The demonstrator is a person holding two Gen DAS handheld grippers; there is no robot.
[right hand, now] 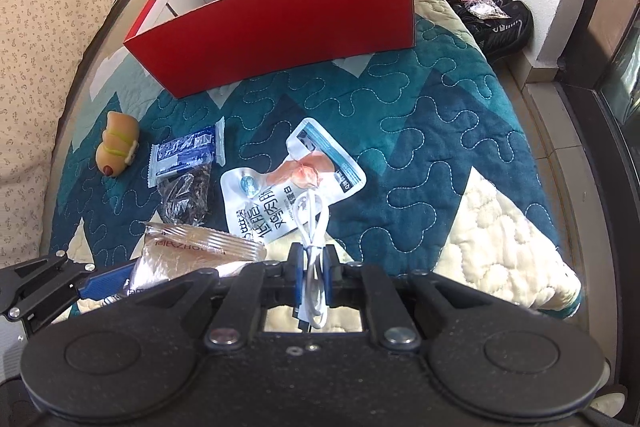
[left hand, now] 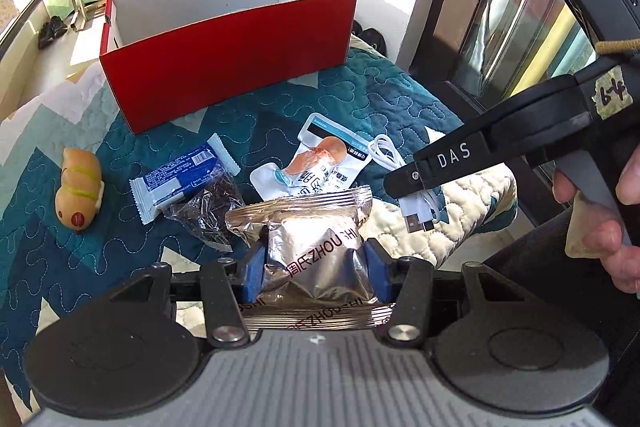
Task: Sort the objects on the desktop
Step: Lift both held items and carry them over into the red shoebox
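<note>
Left gripper clamped on a silver foil packet, blue pads pressing its sides, packet raised just above the quilt. Right gripper pinched shut on a coiled white cable, loops sticking out ahead of the jaws, plug ends trailing behind.

On the quilt, just beyond both jaws: a white pouch with an orange picture, lying flat; left of it a blue-and-white wrapper overlapping a crinkled dark clear bag; farther left, apart from the rest, a small hot-dog toy.

Behind everything, at the far edge of the quilt — an open red box with white inner walls, long side facing the grippers. Pouch, wrapper and bag between jaws and box.

Off the quilt, to the right in the right wrist view — dark shoes on the floor. In the left wrist view, the right gripper's black body entering from the right, held by a hand.
</note>
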